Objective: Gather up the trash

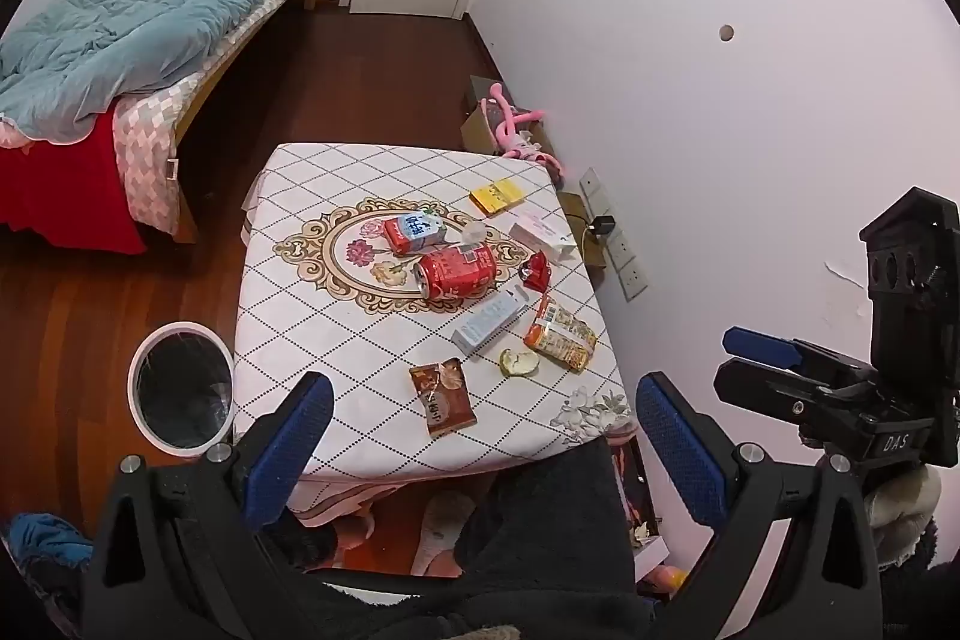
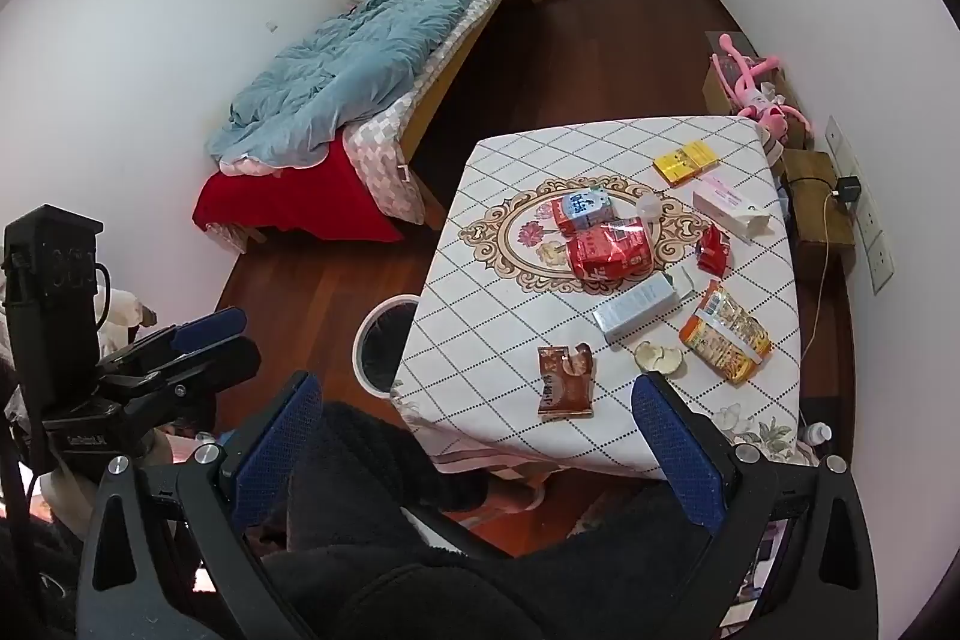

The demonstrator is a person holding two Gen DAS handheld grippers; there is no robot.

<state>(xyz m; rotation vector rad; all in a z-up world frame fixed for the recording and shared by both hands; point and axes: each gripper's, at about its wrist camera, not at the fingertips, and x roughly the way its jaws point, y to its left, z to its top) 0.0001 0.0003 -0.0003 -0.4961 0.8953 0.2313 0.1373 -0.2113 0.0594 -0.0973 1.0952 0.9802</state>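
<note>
Trash litters the table (image 1: 336, 436): a red can (image 1: 456, 271) on its side at the middle, a carton (image 1: 414, 232) just behind it, a brown wrapper (image 1: 443, 396) nearest the front edge. A bin (image 1: 180, 391) stands on the floor beside the table. Left gripper (image 1: 483, 436) and right gripper (image 2: 480, 436) hover before the table, fingers spread wide, grasping nothing.

table (image 2: 456, 244) hides part of the bin (image 2: 375, 340); carton (image 1: 415, 231) print too small to read
</note>
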